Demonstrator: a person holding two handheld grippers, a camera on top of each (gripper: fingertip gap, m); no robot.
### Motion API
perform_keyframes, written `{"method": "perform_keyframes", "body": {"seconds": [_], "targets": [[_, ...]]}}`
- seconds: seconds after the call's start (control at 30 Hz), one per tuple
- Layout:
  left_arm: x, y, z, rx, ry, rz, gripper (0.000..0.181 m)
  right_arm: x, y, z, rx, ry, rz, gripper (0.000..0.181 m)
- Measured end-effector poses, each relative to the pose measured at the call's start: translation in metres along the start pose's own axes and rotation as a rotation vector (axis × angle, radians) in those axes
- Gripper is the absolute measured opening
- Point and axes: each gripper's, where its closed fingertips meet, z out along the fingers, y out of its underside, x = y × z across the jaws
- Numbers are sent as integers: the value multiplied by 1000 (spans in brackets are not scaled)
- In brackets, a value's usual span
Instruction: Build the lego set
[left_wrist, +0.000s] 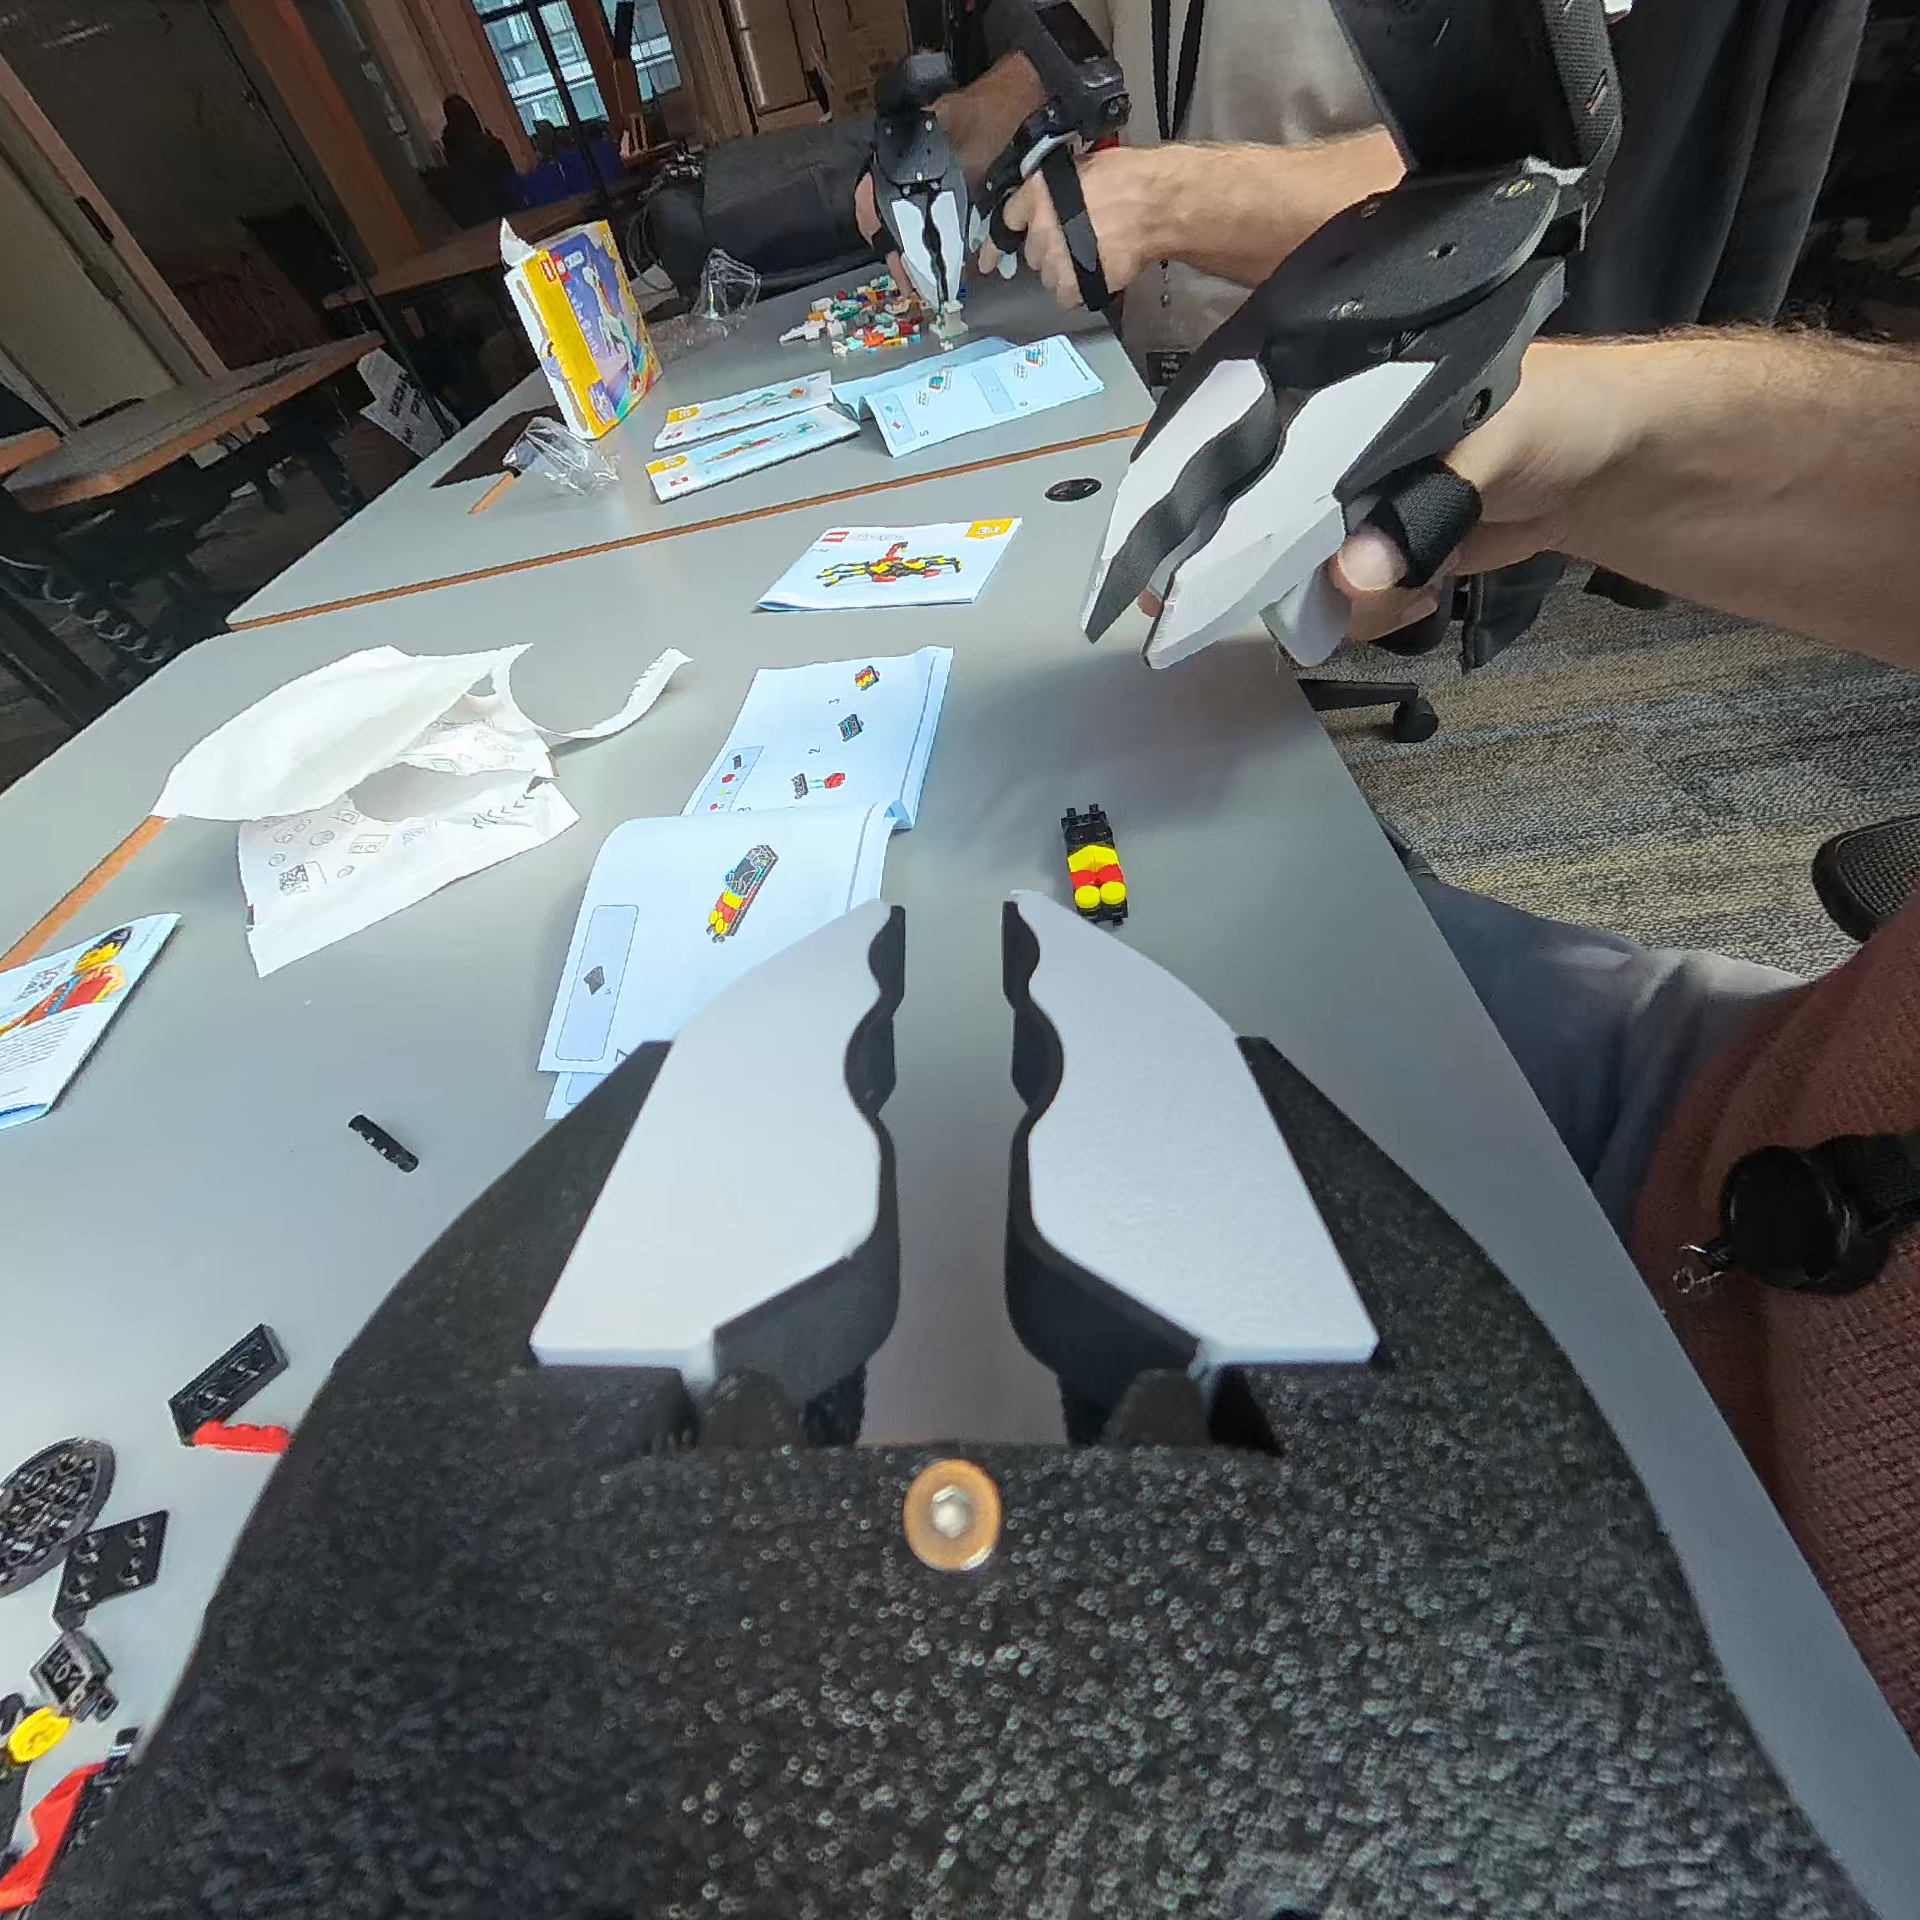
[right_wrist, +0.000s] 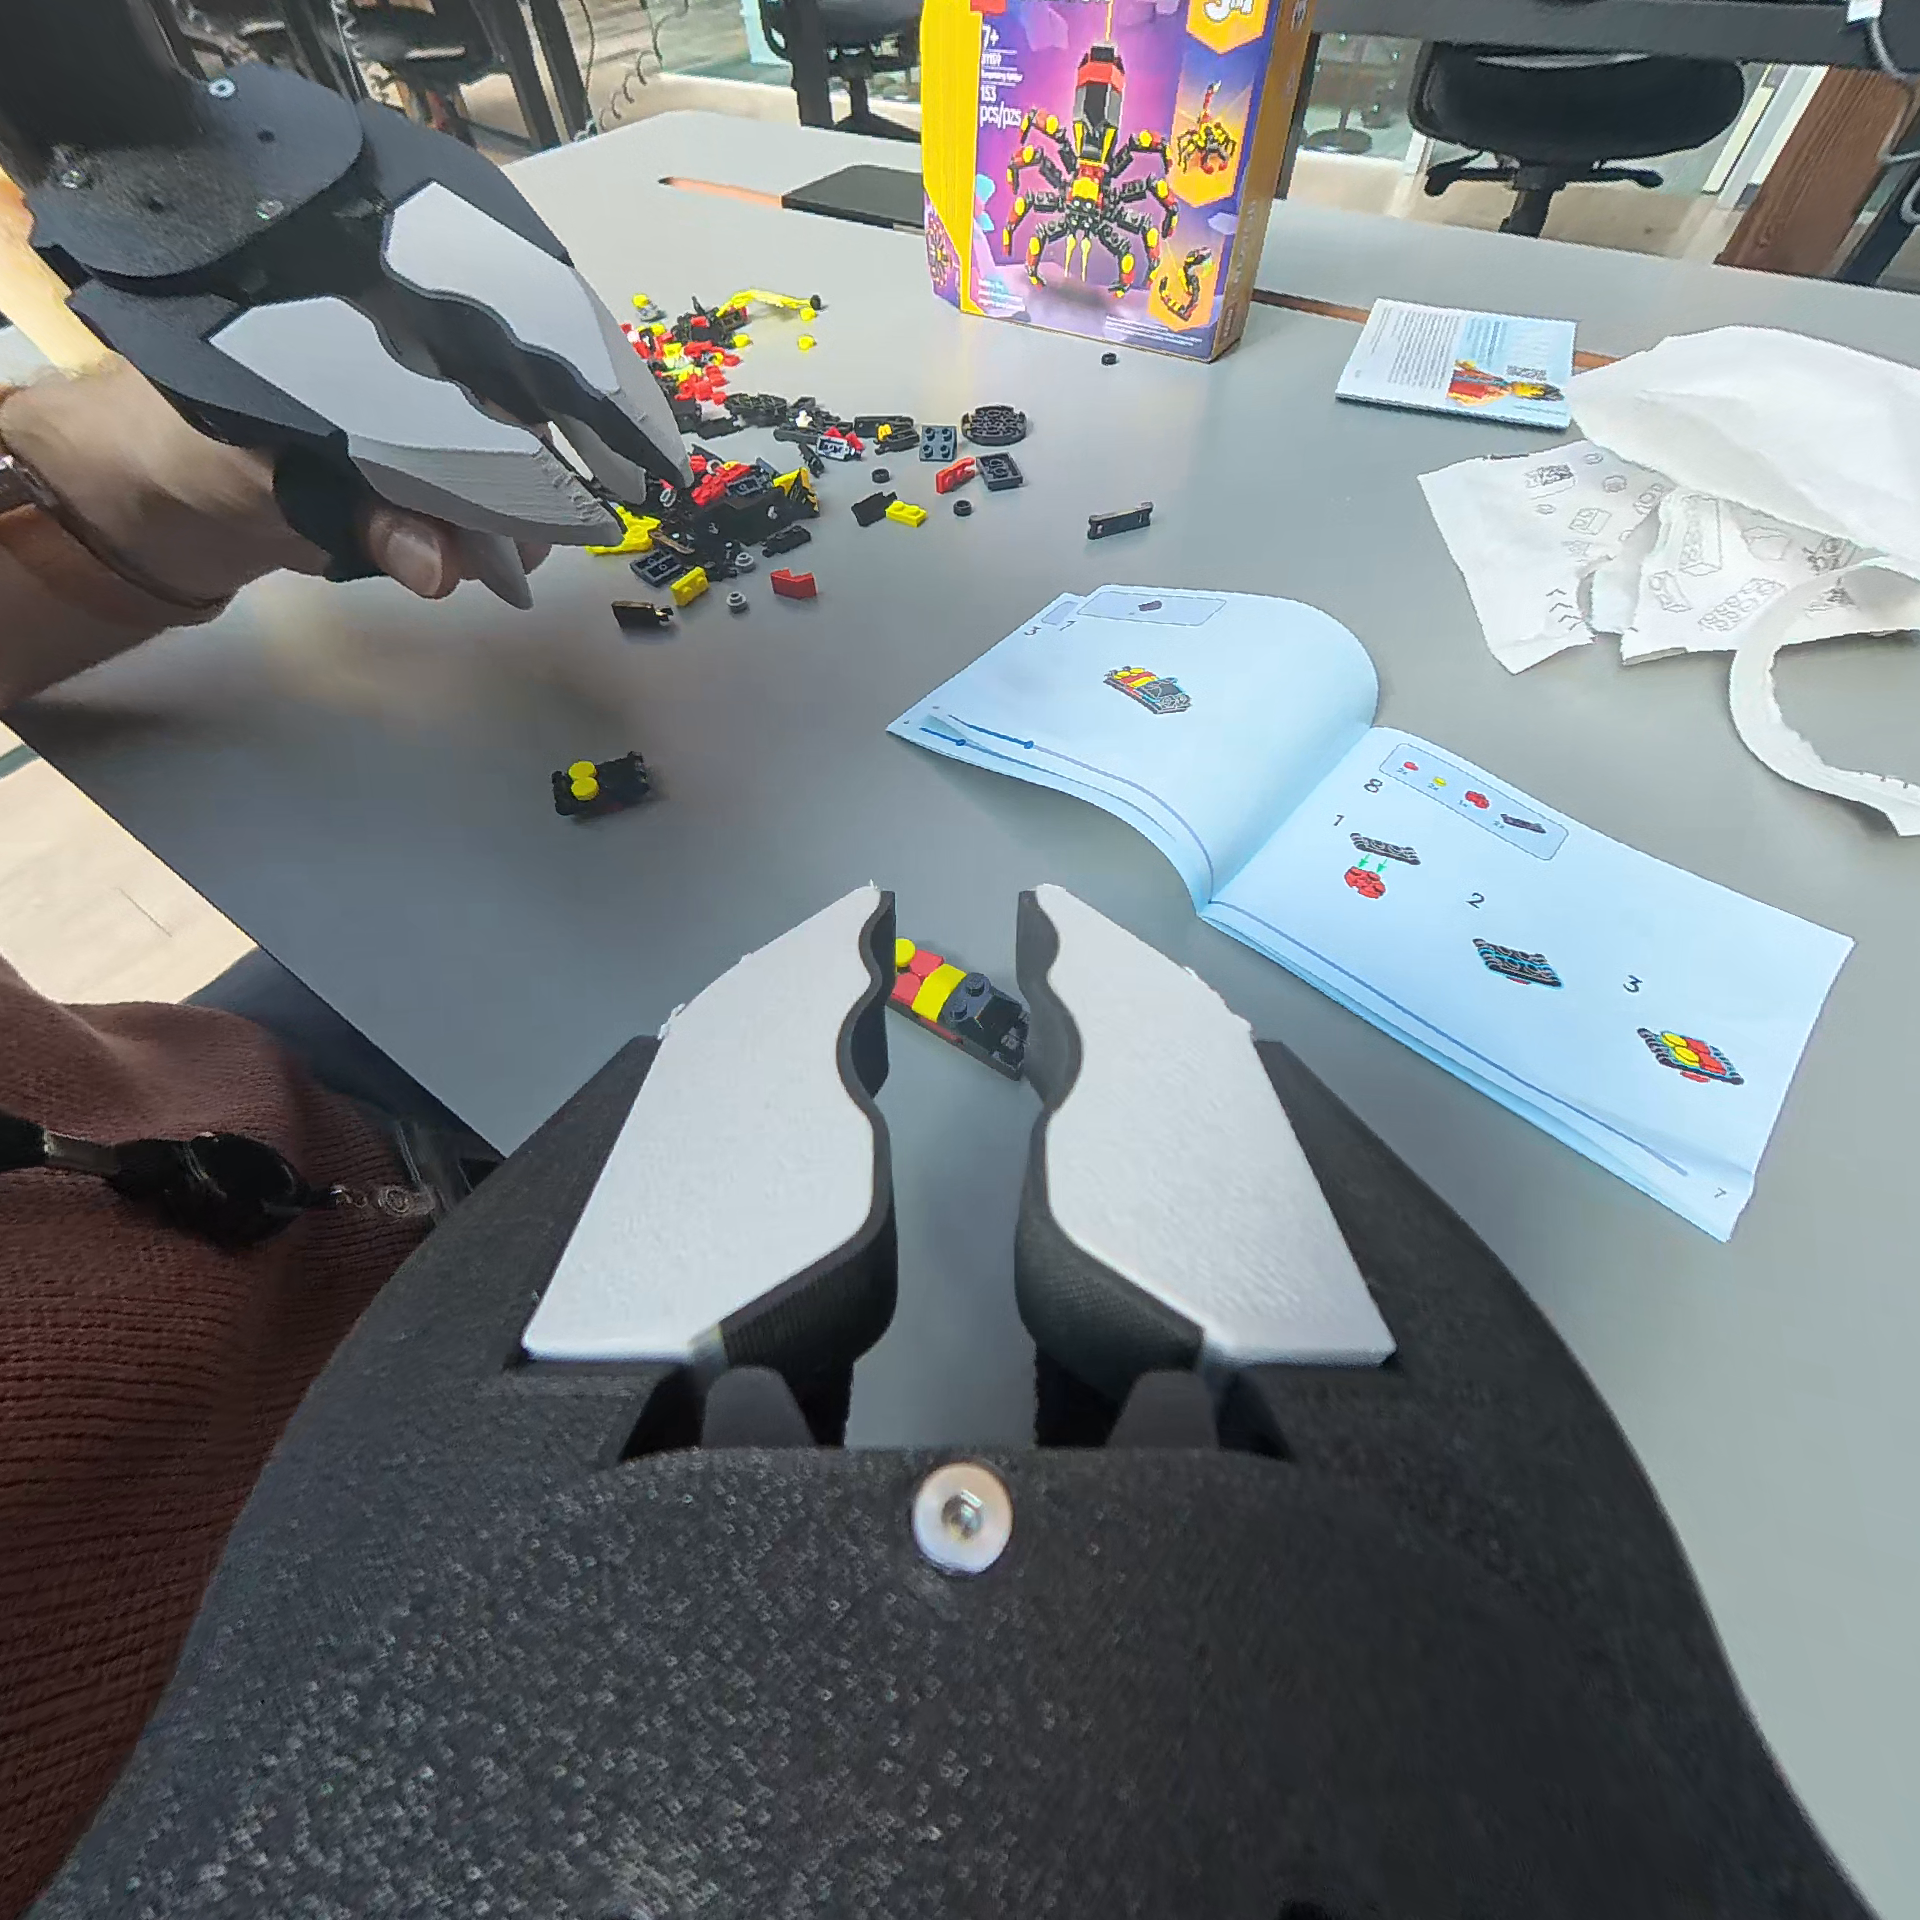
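Note:
A small black, red and yellow lego assembly (left_wrist: 1096, 868) lies on the grey table (left_wrist: 1195, 790) near its right edge. In the right wrist view the assembly (right_wrist: 956, 997) shows through the gap of my right gripper (right_wrist: 951, 894), which is open, empty and held above it. The right gripper (left_wrist: 1132, 623) also shows in the left wrist view, raised over the table edge. My left gripper (left_wrist: 951, 914) is open and empty. In the right wrist view the left gripper (right_wrist: 623, 488) hovers at the pile of loose pieces (right_wrist: 769, 436). A second small black and yellow assembly (right_wrist: 603, 784) lies apart.
An open instruction booklet (right_wrist: 1351, 862) lies right of the assembly. Torn white paper bags (right_wrist: 1714, 499) and the purple set box (right_wrist: 1101, 177) stand farther back. A loose black piece (left_wrist: 382, 1143) lies left. Another person works with grippers (left_wrist: 925, 239) at the far table. The left gripper's tips are roughly 12 cm from the right gripper's.

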Motion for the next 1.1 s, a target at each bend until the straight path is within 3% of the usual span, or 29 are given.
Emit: {"method": "perform_keyframes", "body": {"seconds": [1.1], "targets": [[1,-11,39,28,46,-37,18,7,6,-5,19,5,1,21]]}}
